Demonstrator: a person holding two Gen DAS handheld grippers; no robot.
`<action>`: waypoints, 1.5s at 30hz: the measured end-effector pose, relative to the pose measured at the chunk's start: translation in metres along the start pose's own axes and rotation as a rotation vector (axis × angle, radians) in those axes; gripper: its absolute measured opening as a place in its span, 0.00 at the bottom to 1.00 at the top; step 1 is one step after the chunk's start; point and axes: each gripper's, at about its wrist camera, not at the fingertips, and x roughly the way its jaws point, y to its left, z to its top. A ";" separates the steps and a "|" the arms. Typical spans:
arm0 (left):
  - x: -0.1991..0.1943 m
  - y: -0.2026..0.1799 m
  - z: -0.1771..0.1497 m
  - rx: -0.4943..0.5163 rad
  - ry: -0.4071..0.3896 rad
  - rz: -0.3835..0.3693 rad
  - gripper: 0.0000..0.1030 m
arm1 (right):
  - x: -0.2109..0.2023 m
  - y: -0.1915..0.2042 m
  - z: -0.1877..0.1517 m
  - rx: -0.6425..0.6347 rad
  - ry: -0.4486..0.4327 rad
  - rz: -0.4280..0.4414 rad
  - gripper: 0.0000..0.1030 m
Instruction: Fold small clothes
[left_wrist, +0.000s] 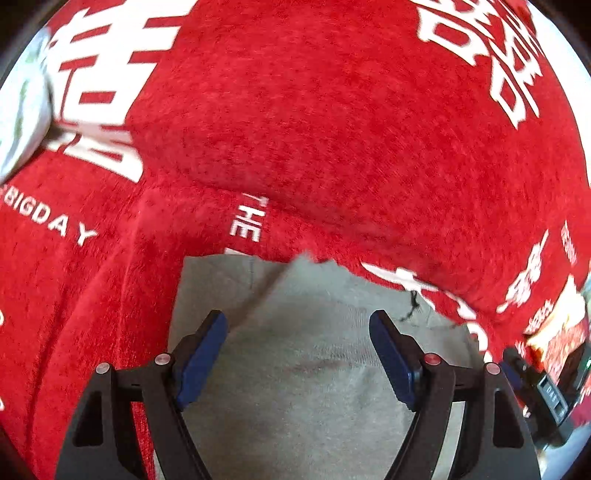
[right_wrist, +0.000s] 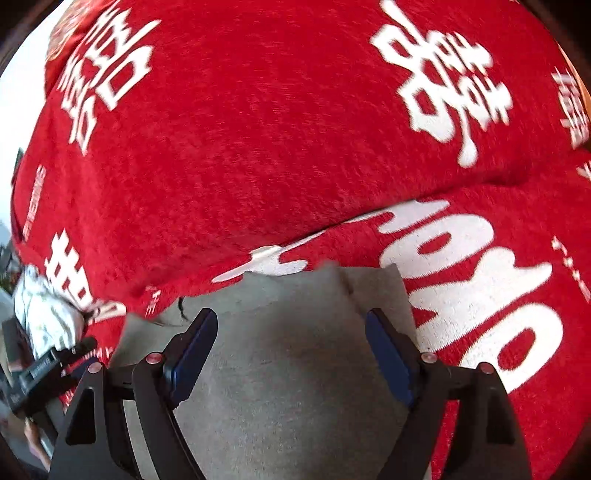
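We see the grey garment (left_wrist: 303, 354) lying flat on the red blanket (left_wrist: 295, 129), soft and light, probably knit. Our left gripper (left_wrist: 299, 354) and right gripper (right_wrist: 291, 350) hover spread, empty; we judge its corners best for pinching.

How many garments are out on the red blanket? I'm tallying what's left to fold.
2 visible. A grey garment lies flat beneath both open grippers, left and right. A white patterned one sits bunched at the blanket's left edge. Others may lie outside view.

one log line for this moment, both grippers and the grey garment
left gripper: open | right gripper: open | grey garment: flat on red blanket, unheld
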 end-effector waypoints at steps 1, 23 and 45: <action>0.004 -0.007 -0.002 0.032 0.018 0.002 0.78 | 0.003 0.008 0.000 -0.048 0.009 -0.017 0.83; 0.049 -0.048 -0.036 0.307 0.070 0.250 0.78 | 0.048 0.038 -0.023 -0.304 0.137 -0.203 0.86; -0.036 -0.056 -0.150 0.376 0.017 0.276 0.78 | -0.052 0.056 -0.133 -0.400 0.080 -0.159 0.87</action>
